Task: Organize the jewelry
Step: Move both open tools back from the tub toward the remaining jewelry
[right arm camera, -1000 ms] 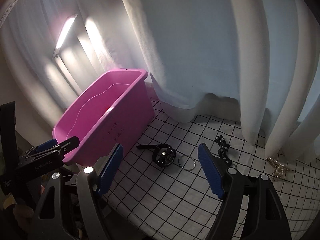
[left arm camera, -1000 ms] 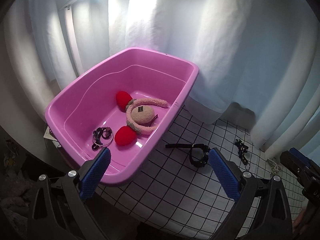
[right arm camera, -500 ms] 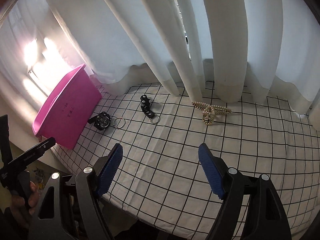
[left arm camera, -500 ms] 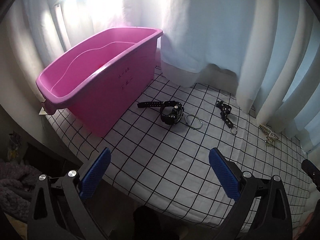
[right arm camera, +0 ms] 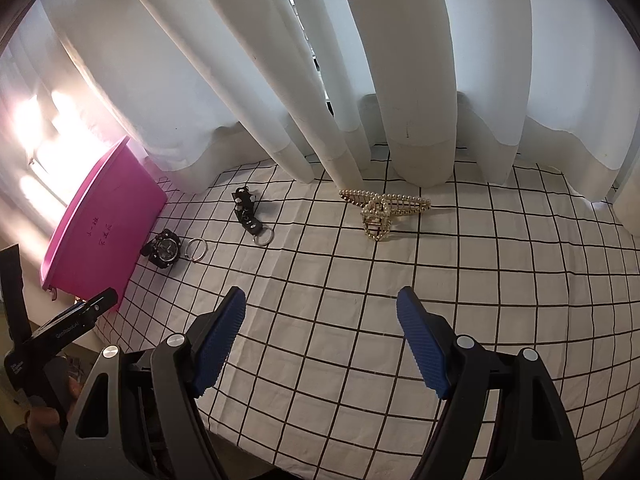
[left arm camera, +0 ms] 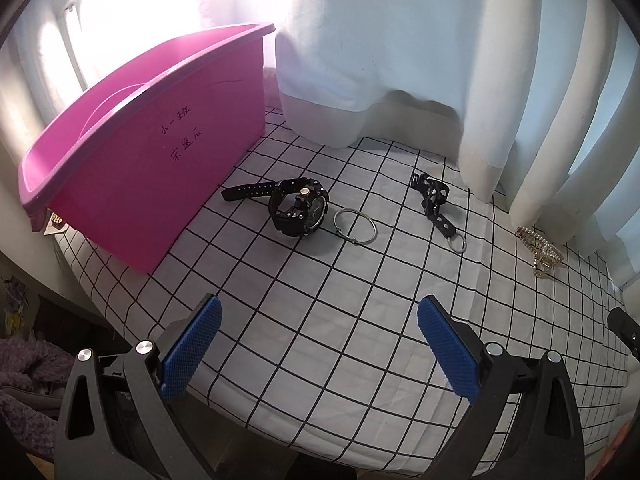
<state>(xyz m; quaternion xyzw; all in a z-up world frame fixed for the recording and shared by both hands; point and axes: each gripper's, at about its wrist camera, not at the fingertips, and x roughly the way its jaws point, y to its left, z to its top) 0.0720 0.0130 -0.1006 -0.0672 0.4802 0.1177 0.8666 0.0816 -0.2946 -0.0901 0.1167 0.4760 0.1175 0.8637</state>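
A pink tub (left arm camera: 132, 152) stands at the left of the checked tablecloth; it also shows in the right wrist view (right arm camera: 100, 232). Beside it lie a black watch (left arm camera: 298, 210) (right arm camera: 165, 254), a metal ring (left arm camera: 355, 232) (right arm camera: 196, 249), a black strap with a key ring (left arm camera: 436, 204) (right arm camera: 250, 216) and a pearl hair clip (left arm camera: 540, 250) (right arm camera: 382, 210). My left gripper (left arm camera: 318, 340) is open and empty near the table's front edge, short of the watch. My right gripper (right arm camera: 322, 330) is open and empty, short of the hair clip.
White curtains (left arm camera: 400, 60) hang along the back of the table and rest on the cloth (right arm camera: 360, 300). The table's front edge drops off just below both grippers. The left gripper's body (right arm camera: 60, 332) shows at the left of the right wrist view.
Both grippers have pulled back from the tub and swung right. The tub's inside is out of sight. The right wrist view now centres on the hair clip.
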